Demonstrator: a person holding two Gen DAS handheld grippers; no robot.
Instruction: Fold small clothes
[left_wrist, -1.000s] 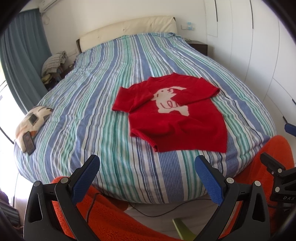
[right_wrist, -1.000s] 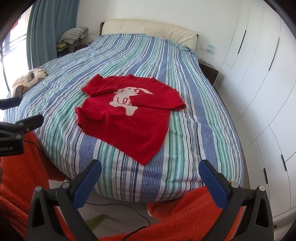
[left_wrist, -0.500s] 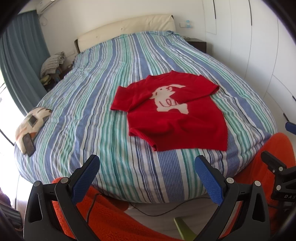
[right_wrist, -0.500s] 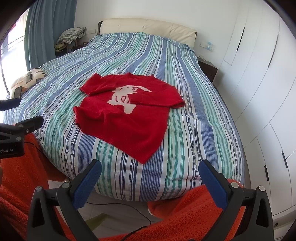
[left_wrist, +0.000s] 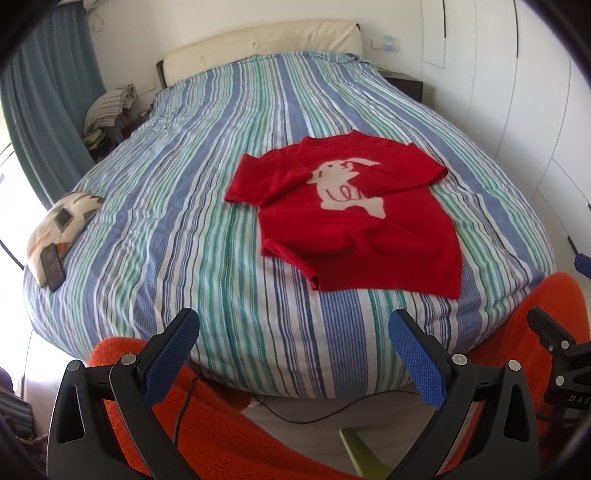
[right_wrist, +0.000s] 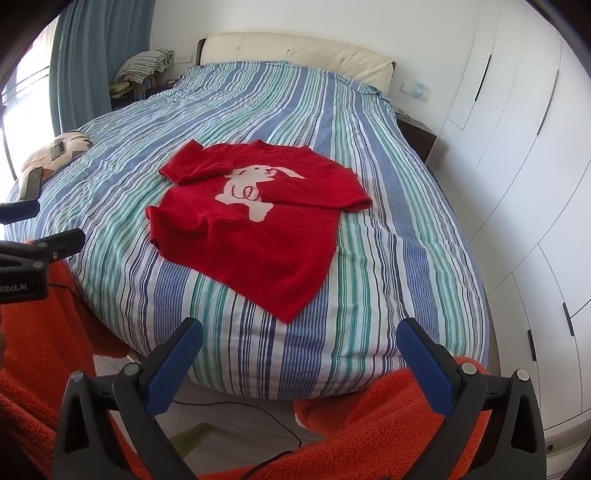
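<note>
Sweater lies sleeves-folded on bed, unmoved since last second; both jaws apart, empty, edging closer; next fold pending.

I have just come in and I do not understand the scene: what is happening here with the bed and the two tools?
A person holds a two-finger gripper in each hand at the foot of a striped bed. The left gripper and the right gripper are both open and hold nothing. A small red sweater lies flat on the bed, both sleeves already folded across its front. Neither gripper touches it.
</note>
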